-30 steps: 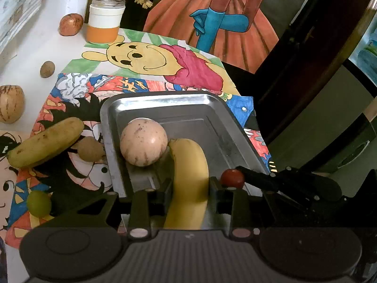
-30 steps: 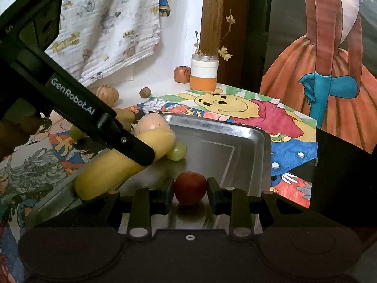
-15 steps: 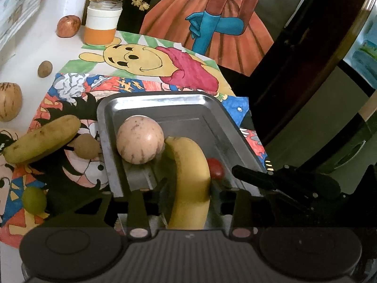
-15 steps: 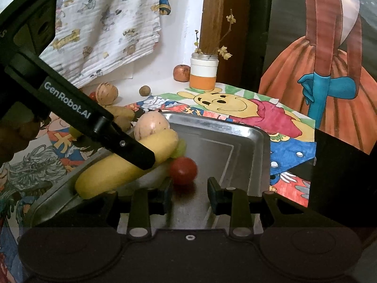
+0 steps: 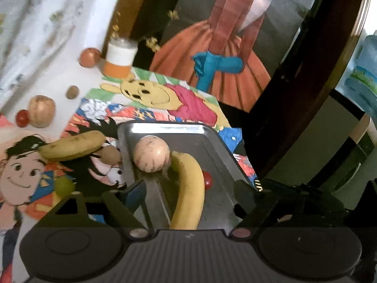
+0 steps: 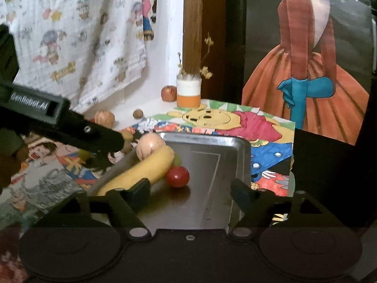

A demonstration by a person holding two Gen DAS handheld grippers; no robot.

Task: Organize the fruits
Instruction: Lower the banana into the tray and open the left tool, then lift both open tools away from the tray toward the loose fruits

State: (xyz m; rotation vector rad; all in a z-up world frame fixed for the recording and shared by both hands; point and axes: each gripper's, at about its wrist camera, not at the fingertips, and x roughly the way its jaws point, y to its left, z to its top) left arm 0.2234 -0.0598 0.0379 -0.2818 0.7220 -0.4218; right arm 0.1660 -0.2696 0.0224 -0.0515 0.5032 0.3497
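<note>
A metal tray (image 5: 165,127) (image 6: 207,137) holds a yellow banana (image 5: 190,188) (image 6: 143,168), a pale speckled round fruit (image 5: 150,153) (image 6: 150,144), a green grape (image 6: 177,160) and a red tomato (image 5: 207,180) (image 6: 177,176). My left gripper (image 5: 190,195) is opening its jaws. The banana's near end lies between them, and the pads stand clear of it. My right gripper (image 6: 190,189) is opening its jaws too, with the tomato lying free just ahead of them against the banana.
Left of the tray, on the cartoon mats, lie a second banana (image 5: 70,145), a brown fruit (image 5: 110,155) and a green grape (image 5: 63,186). Further back are a striped fruit (image 5: 41,110), a small tomato (image 5: 21,118), a nut (image 5: 71,92), a reddish fruit (image 5: 89,57) and a jar (image 5: 120,59).
Both grippers went from shut to wide, letting go of the banana and the tomato, and drew back and up. The tomato rolled forward against the banana.
</note>
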